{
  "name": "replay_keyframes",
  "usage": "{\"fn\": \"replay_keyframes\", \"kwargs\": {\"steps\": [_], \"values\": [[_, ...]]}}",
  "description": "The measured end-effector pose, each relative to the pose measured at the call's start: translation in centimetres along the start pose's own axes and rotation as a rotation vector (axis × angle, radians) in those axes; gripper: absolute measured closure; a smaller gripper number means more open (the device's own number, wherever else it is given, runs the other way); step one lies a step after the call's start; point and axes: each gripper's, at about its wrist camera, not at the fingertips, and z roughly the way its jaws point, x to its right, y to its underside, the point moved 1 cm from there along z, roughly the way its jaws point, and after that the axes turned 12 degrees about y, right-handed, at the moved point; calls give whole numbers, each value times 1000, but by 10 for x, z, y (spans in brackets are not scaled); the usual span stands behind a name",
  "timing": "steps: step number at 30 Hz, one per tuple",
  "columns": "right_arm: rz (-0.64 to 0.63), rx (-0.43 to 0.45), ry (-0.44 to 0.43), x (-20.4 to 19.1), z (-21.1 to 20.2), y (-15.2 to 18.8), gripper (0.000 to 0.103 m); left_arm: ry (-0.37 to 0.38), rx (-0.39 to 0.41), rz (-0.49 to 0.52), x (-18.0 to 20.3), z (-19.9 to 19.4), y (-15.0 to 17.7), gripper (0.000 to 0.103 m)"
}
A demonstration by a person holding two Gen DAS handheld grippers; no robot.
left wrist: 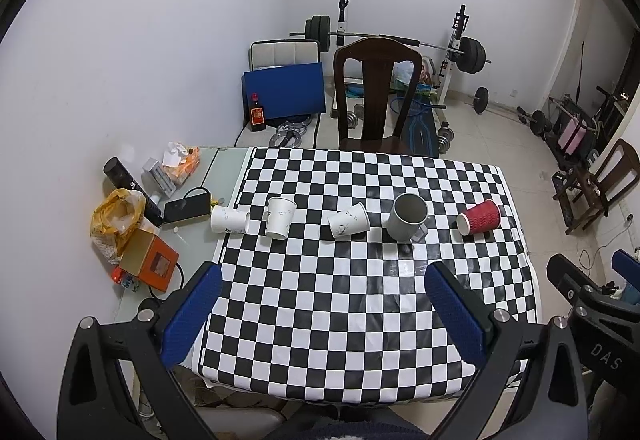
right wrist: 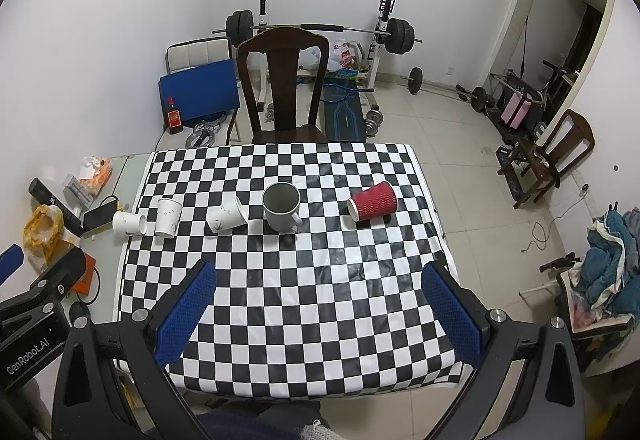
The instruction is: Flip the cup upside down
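Note:
Several cups stand in a row on the checkered tablecloth [left wrist: 360, 300]. From the left: a white paper cup on its side [left wrist: 229, 220] [right wrist: 129, 223], a white paper cup upright [left wrist: 280, 217] [right wrist: 168, 217], a white paper cup on its side [left wrist: 349, 220] [right wrist: 226, 215], a grey mug upright [left wrist: 407, 215] [right wrist: 281, 205], and a red ribbed cup on its side [left wrist: 479, 217] [right wrist: 373, 200]. My left gripper [left wrist: 322, 314] and right gripper [right wrist: 318, 314] are open and empty, held above the table's near part, well short of the cups.
Clutter lies on the bare table left of the cloth: an orange box [left wrist: 150, 260], a yellow bag [left wrist: 116, 215], a black phone [left wrist: 186, 207], a tissue pack [left wrist: 182, 159]. A dark wooden chair [left wrist: 376, 95] stands behind the table. Weights lie on the floor.

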Motion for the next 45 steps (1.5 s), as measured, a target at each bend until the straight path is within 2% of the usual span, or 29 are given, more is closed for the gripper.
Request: {"fn": "replay_keyframes", "kwargs": {"steps": [45], "values": [[-6, -16, -3, -8, -1, 2, 0, -3, -10, -1, -1, -4, 8, 0]]}}
